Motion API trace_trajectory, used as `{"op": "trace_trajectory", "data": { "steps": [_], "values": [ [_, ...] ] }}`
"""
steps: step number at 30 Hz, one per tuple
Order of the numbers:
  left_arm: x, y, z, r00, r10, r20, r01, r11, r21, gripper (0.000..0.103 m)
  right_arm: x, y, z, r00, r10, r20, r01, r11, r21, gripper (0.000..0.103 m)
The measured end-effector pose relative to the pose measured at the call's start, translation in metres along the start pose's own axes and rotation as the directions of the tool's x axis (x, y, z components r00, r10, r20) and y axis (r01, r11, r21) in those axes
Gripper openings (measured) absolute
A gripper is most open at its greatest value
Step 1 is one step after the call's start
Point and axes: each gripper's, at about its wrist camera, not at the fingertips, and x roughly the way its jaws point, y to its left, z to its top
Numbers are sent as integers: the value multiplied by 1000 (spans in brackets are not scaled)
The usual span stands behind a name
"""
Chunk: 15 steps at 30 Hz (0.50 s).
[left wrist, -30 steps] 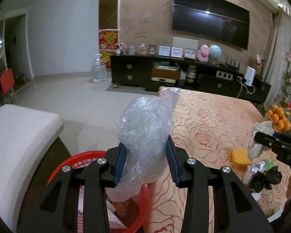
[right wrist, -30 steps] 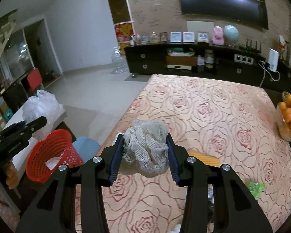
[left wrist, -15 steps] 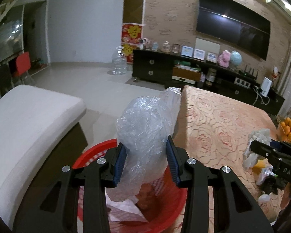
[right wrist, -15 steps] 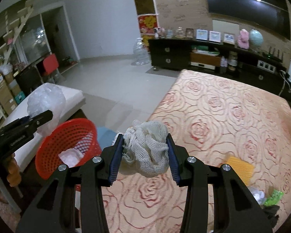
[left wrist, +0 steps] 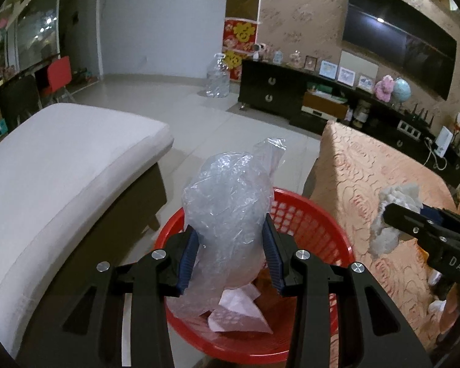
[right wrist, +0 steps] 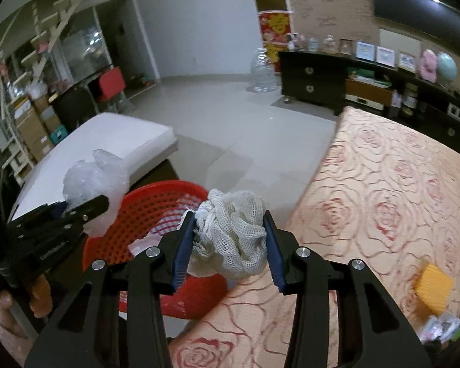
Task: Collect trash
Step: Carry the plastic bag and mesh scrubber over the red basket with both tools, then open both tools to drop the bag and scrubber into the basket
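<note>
My left gripper [left wrist: 230, 254] is shut on a crumpled clear plastic bag [left wrist: 230, 211], held right above the red basket [left wrist: 319, 224], which holds crumpled paper [left wrist: 239, 312]. My right gripper [right wrist: 230, 245] is shut on a wad of white mesh netting [right wrist: 233, 233] at the table's left edge, just right of the red basket [right wrist: 156, 205]. In the left wrist view the right gripper [left wrist: 386, 214] with the mesh wad [left wrist: 392, 211] comes in from the right. In the right wrist view the left gripper [right wrist: 102, 204] with the plastic bag [right wrist: 95, 187] shows at the left.
The table wears a rose-patterned cloth [right wrist: 383, 202], with a yellow sponge [right wrist: 435, 285] and small wrappers [right wrist: 441, 326] on its right side. A white cushioned bench [left wrist: 55, 168] stands left of the basket. A dark TV cabinet [left wrist: 291, 98] lines the far wall across the tiled floor.
Both grippers have swung left from over the table toward the red basket. The plastic bag now hangs over the basket and the mesh wad has reached the table's edge.
</note>
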Motion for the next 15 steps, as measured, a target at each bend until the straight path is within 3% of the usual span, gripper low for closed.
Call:
{"op": "trace_trajectory", "data": {
  "steps": [7, 12, 15],
  "values": [
    [13, 14, -7, 998, 32, -57, -33, 999, -10, 39, 18, 23, 0, 999, 33, -25, -34, 998, -51, 45],
    [14, 17, -7, 997, 29, -65, -30, 1000, -8, 43, 26, 32, -1, 998, 49, -46, -53, 996, -69, 58],
    [15, 16, -7, 997, 22, -69, -22, 1000, -5, 52, 28, 33, -1, 998, 55, -43, -58, 996, -68, 70]
  ]
}}
